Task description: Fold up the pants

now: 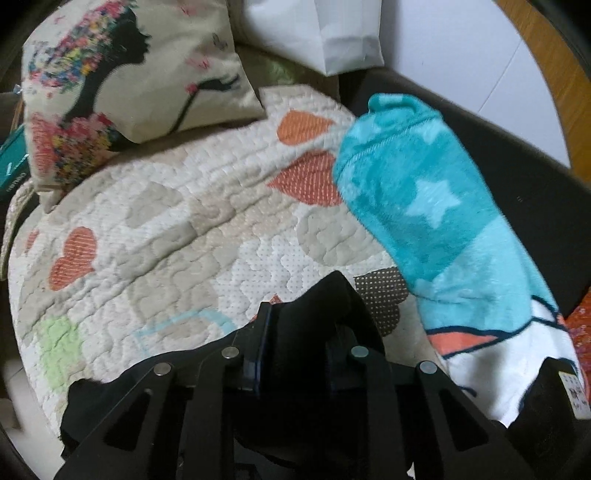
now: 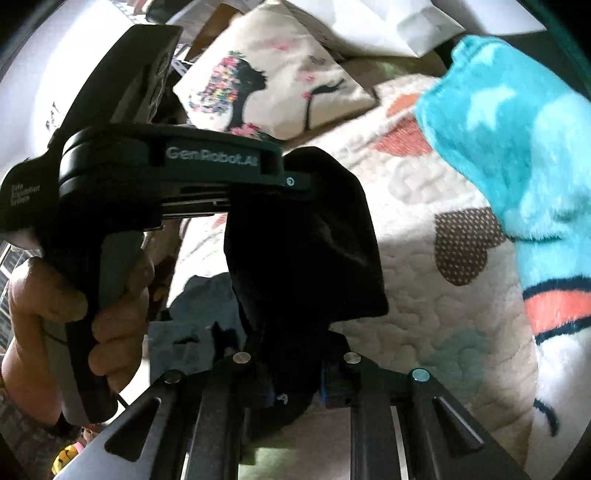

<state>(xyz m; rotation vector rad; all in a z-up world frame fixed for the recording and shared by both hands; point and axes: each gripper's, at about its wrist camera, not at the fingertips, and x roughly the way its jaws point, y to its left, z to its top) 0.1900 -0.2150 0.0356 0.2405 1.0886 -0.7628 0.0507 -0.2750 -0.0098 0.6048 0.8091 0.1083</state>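
The black pants hang bunched between my left gripper's jaws, which are shut on the cloth above the quilted bed cover. In the right wrist view the same black pants are held up off the bed. My right gripper is shut on a lower part of the cloth. The left gripper's body, held in a hand, grips the cloth's upper edge just left of it. The rest of the pants hangs out of sight below.
A quilted cream bed cover with orange hearts lies below. A turquoise fleece blanket with stars lies at the right, also in the right wrist view. A printed cushion and a white bag are at the back.
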